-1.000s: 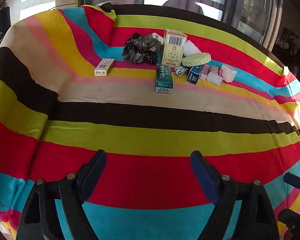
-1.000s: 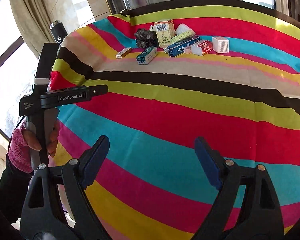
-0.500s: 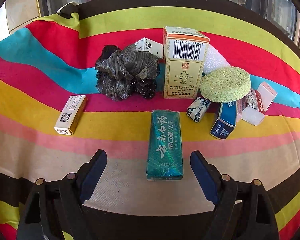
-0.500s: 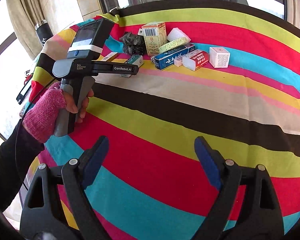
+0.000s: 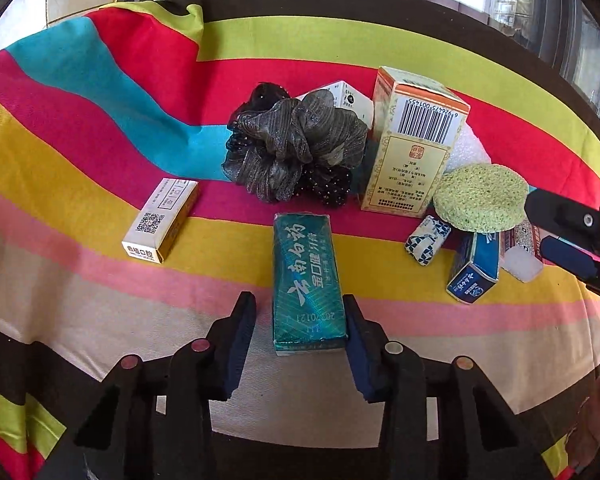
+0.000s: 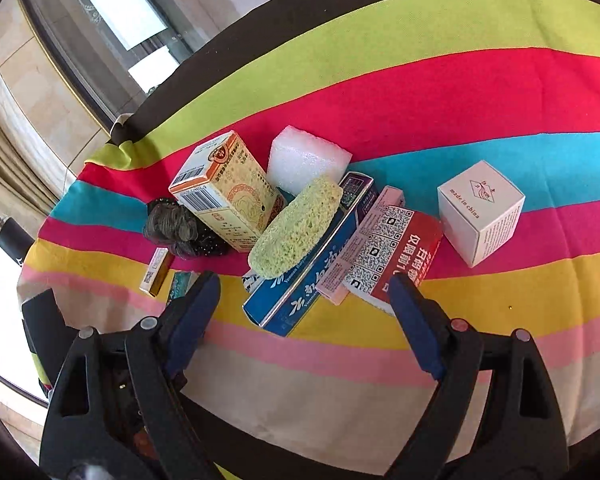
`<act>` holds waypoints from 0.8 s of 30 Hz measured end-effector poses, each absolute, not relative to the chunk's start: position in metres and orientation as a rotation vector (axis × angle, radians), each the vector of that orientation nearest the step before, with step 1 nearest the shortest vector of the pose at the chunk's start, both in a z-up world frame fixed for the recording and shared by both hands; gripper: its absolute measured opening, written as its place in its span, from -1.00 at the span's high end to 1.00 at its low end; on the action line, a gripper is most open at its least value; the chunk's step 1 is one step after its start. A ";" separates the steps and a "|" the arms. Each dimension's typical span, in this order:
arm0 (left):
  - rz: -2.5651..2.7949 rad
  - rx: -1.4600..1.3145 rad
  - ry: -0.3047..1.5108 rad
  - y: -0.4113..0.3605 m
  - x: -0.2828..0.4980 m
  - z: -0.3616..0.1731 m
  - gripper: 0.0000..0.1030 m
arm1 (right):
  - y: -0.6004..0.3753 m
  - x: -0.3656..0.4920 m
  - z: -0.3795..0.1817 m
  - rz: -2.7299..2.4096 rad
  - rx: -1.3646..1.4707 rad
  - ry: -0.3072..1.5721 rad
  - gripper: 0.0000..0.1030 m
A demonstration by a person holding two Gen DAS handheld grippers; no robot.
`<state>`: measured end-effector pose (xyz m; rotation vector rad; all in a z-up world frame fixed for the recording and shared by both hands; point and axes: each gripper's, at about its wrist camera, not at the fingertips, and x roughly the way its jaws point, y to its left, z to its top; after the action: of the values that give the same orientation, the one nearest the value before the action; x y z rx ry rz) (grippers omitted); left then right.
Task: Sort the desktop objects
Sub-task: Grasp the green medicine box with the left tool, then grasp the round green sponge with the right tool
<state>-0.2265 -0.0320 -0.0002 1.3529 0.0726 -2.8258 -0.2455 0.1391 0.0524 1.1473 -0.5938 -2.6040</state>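
A green toothpaste box (image 5: 307, 280) lies on the striped cloth, its near end between my left gripper's (image 5: 298, 318) fingers. The jaws have narrowed around it; the right pad touches its side, a small gap shows on the left. My right gripper (image 6: 304, 292) is open and empty, just in front of a blue toothpaste box (image 6: 312, 264) and a red-and-white box (image 6: 396, 256). A green sponge (image 6: 296, 228) leans on the blue box. A grey scrunchie (image 5: 296, 148), a tall yellow box (image 5: 412, 144) and a small white-gold box (image 5: 160, 220) lie around.
A white cube box (image 6: 480, 212) stands to the right. A white foam block (image 6: 304, 158) sits behind the sponge. A small wrapped candy (image 5: 426, 239) lies by the blue box (image 5: 476, 268). The right gripper's tips (image 5: 572, 236) show at the left wrist view's right edge.
Both grippers moved forward to the cluster of objects. The left jaws narrowed around the green toothpaste box. The right gripper came up to the blue and red boxes, still open.
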 end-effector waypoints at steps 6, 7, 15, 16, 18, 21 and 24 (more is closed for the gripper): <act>-2.812 1.348 0.069 -0.037 -0.227 0.000 0.15 | 0.132 -0.271 0.053 -2.599 1.148 -0.668 -0.55; -2.807 1.347 0.070 -0.038 -0.228 0.001 0.16 | 0.129 -0.274 0.051 -2.590 1.163 -0.656 -0.40; -2.789 1.333 0.095 -0.043 -0.225 0.001 0.26 | 0.132 -0.238 0.062 -2.649 0.968 -0.646 0.63; -2.786 1.328 0.116 -0.047 -0.224 0.001 0.29 | 0.132 -0.228 0.065 -2.667 0.953 -0.620 0.63; -2.799 1.323 0.173 -0.054 -0.222 0.002 0.30 | 0.135 -0.207 0.072 -2.685 0.918 -0.578 0.64; -2.809 1.319 0.222 -0.063 -0.219 0.002 0.30 | 0.145 -0.173 0.078 -2.687 0.901 -0.566 0.63; -2.809 1.319 0.222 -0.066 -0.218 0.002 0.30 | 0.156 -0.141 0.074 -2.652 0.932 -0.637 0.63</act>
<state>-0.2176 -0.0659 0.0021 1.3188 0.2223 -2.8091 -0.1414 0.1558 0.0737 0.9321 -0.6369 -2.6522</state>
